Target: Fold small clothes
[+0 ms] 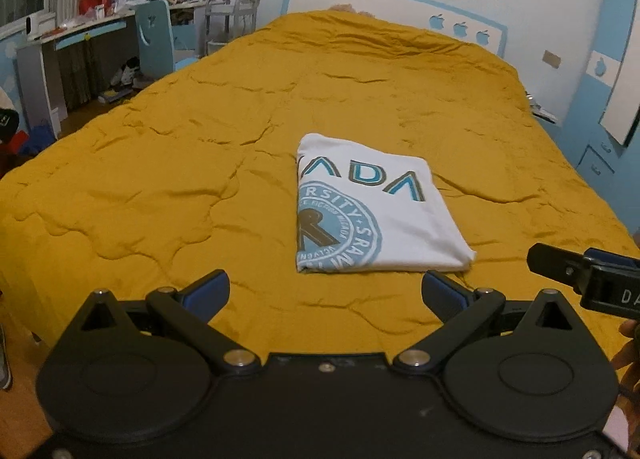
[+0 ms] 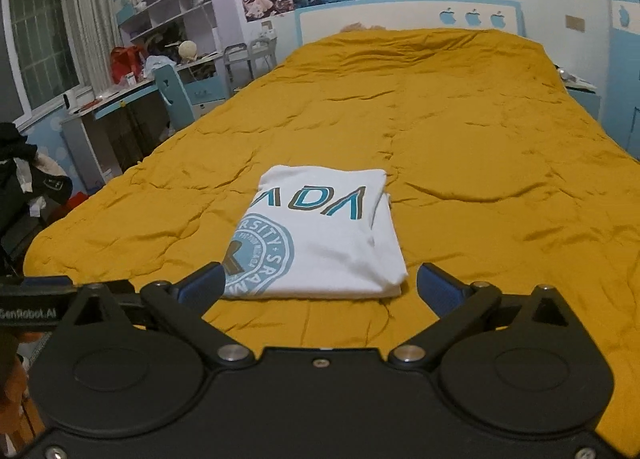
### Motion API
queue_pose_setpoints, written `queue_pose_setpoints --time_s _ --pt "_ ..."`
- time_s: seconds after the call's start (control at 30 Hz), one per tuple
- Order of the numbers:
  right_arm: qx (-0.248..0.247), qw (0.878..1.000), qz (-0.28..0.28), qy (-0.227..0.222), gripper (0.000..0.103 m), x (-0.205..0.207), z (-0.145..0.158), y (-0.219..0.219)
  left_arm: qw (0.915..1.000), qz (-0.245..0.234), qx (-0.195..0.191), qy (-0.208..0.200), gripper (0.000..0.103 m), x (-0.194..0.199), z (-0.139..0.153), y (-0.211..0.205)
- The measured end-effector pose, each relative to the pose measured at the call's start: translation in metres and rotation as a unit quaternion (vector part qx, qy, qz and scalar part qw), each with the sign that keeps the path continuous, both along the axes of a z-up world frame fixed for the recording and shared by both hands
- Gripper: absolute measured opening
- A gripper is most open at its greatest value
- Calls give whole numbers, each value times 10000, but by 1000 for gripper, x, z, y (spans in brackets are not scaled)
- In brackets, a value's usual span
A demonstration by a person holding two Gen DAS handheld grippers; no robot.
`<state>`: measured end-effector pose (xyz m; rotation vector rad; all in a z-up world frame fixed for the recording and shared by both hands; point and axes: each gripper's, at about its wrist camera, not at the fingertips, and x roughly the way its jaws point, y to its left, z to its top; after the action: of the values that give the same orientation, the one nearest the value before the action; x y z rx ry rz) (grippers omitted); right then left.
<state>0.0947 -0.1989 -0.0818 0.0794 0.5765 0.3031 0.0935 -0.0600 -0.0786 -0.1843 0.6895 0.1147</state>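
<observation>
A white T-shirt [image 1: 372, 207] with a blue round print and blue letters lies folded into a rectangle on the mustard-yellow quilt [image 1: 160, 187] of the bed. It also shows in the right wrist view [image 2: 324, 239]. My left gripper [image 1: 326, 293] is open and empty, held above the near edge of the bed, just short of the shirt. My right gripper [image 2: 318, 287] is open and empty, just short of the shirt's near edge. Part of the right gripper shows at the right edge of the left wrist view [image 1: 588, 275].
The bed has a white and blue headboard [image 1: 400, 7] at the far end. A cluttered desk [image 1: 72, 39] with a blue chair [image 1: 156, 39] stands left of the bed. A blue cabinet [image 1: 600, 155] stands to the right. Clothes are piled at the left [image 2: 24, 187].
</observation>
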Motion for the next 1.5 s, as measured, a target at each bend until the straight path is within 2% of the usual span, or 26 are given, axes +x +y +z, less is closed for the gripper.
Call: queue_pose_setpoints --time_s 0.17,0.6,1.5 --pt "-73 9999 126 78 103 -20 8 0 9999 -25 113 -8 103 -23 6 -5" --pt "-296 9991 255 166 103 -59 13 4 9999 105 -14 115 103 -62 14 -5" --pt "-312 9990 219 233 103 -65 12 6 9992 219 -93 323 103 -61 15 0"
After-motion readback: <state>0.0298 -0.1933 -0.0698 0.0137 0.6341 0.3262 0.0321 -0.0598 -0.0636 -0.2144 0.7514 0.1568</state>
